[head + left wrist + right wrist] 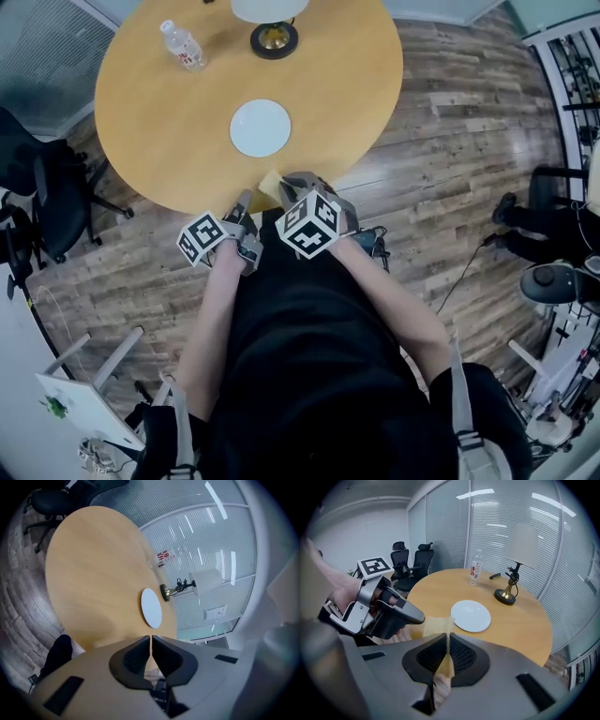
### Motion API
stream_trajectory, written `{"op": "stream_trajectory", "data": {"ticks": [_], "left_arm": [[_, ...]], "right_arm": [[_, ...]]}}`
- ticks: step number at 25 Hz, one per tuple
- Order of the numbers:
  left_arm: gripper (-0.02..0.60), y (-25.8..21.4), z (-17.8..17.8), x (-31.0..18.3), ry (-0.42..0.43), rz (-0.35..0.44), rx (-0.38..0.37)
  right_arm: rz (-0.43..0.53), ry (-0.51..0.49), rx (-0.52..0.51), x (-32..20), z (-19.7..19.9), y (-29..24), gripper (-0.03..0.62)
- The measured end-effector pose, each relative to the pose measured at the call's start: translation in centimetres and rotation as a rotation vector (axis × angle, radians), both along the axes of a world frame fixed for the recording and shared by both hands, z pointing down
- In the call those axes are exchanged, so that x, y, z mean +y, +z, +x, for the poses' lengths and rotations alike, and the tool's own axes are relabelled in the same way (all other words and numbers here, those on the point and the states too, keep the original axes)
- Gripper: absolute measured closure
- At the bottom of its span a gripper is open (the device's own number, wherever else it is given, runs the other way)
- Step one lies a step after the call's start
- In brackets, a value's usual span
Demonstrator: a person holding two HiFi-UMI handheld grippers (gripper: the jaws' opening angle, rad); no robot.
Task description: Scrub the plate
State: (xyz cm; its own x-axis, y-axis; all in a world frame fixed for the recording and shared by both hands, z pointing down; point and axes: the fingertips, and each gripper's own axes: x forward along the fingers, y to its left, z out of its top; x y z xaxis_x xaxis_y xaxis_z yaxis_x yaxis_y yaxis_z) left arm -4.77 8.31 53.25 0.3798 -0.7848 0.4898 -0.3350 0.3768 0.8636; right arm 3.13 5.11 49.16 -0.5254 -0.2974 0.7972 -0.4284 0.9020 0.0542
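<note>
Plate (261, 127) lies white on the round table (159, 141). The bottle (184, 45) at its 11 o'clock has a red label, too small to read. The left claw (151, 641) is pressed together, empty. The right claw (449, 637) pinches a yellow scouring pad (435, 626) at the plate's 6 o'clock.

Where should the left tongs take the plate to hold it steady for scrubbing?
The near rim, I'd say, coming in low from the table edge by the person. The plate lies flat on the table, so only its thin lip offers a bite; the lamp sits beyond it. The left tongs are shut and must open first.
</note>
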Motion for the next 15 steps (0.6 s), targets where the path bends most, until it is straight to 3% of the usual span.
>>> {"op": "stream_trajectory", "data": {"ticks": [7,12,15], "left_arm": [[0.569,-1.3,3.7,6.4,-0.036,0.071,-0.040],[0.571,-5.0,5.2,9.2,-0.003,0.189,-0.147],[0.571,-8.8,5.1,9.6,0.021,0.278,-0.253]], "right_arm": [[-0.031,-0.054,-0.039,6.0,3.9,-0.2,0.566],[-0.122,-0.098,-0.223,9.4,5.1,-3.3,0.566],[-0.140,-0.123,-0.338,9.9,5.6,-6.3,0.566]]}}
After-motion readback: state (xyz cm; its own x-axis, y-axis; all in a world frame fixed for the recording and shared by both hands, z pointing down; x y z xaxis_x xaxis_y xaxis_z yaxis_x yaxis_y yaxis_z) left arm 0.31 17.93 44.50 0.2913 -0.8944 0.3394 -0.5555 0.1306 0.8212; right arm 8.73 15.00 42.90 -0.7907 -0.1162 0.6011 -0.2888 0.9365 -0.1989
